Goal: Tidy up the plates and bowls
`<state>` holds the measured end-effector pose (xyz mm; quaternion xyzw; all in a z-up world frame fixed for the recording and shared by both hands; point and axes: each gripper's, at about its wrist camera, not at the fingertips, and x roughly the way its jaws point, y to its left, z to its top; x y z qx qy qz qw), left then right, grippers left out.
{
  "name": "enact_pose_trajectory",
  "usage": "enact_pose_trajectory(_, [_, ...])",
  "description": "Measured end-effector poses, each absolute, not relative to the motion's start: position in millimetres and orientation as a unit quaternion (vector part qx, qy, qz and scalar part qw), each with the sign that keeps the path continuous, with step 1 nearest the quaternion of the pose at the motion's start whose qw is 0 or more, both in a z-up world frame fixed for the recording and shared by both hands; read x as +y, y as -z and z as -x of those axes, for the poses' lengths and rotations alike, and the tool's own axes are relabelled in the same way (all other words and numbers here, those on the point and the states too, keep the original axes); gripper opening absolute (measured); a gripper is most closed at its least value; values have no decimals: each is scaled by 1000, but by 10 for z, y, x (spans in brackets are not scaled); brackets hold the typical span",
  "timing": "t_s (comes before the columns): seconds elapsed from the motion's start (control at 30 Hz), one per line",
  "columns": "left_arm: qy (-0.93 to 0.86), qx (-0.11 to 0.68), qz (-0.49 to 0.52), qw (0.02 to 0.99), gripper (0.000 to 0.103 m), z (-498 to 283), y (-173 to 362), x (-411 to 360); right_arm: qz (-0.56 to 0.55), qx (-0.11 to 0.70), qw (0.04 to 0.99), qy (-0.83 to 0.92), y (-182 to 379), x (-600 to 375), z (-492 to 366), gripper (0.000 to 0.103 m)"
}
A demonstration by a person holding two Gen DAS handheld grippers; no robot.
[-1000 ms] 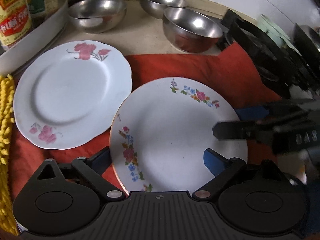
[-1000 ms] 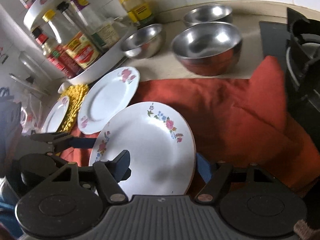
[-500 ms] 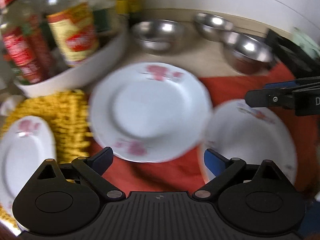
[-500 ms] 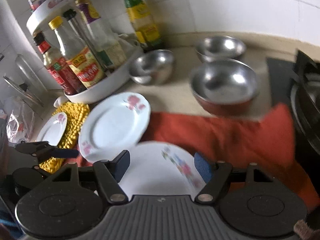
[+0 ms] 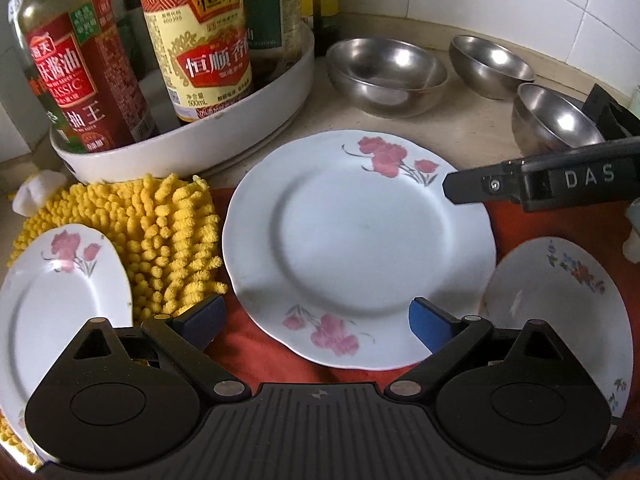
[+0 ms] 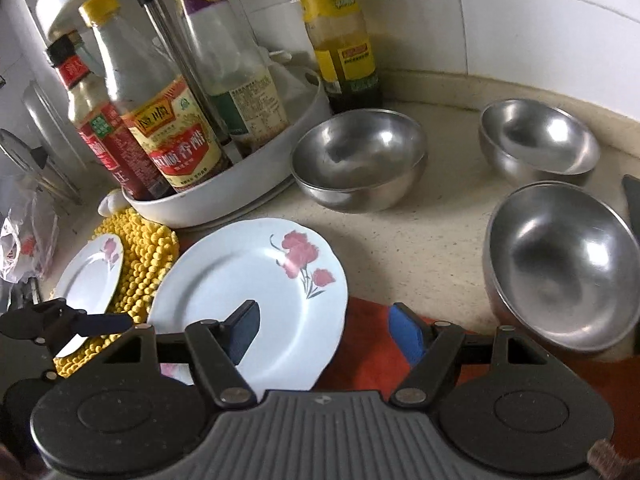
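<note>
A large white plate with pink flowers (image 5: 360,248) lies on a red cloth (image 5: 256,352), straight ahead of my open, empty left gripper (image 5: 316,318). It also shows in the right wrist view (image 6: 248,292). A smaller pink-flowered plate (image 5: 60,300) rests partly on a yellow mat (image 5: 160,232) at the left. A plate with mixed flowers (image 5: 560,320) lies at the right. Three steel bowls (image 6: 360,156) (image 6: 540,140) (image 6: 560,264) stand on the counter behind. My right gripper (image 6: 322,334) is open and empty, above the large plate's right edge.
A white round tray (image 5: 224,120) holding sauce bottles (image 5: 200,48) stands at the back left, close behind the plates. A black stove edge (image 5: 608,116) is at the far right. The tiled wall (image 6: 520,20) closes the back of the counter.
Both grippers have swung left, from the mixed-flower plate toward the large pink-flowered plate. The bottle tray and the small plate have come into view. Nothing was grasped.
</note>
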<state>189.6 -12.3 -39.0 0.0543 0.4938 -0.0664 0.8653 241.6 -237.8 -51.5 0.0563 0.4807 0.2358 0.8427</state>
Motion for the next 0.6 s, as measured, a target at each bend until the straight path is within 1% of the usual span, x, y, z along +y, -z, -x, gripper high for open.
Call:
enact_pose_trajectory(0.23, [75,498,-49,863,102,-2013,436,-142,-76,507,825,-239,671,-2365,-2547,68])
enact_pose_trajectory(0.6, [76,499,-51,862,103,-2138,499,-142,-77,501,822,-259,693,-2264,-2582,69])
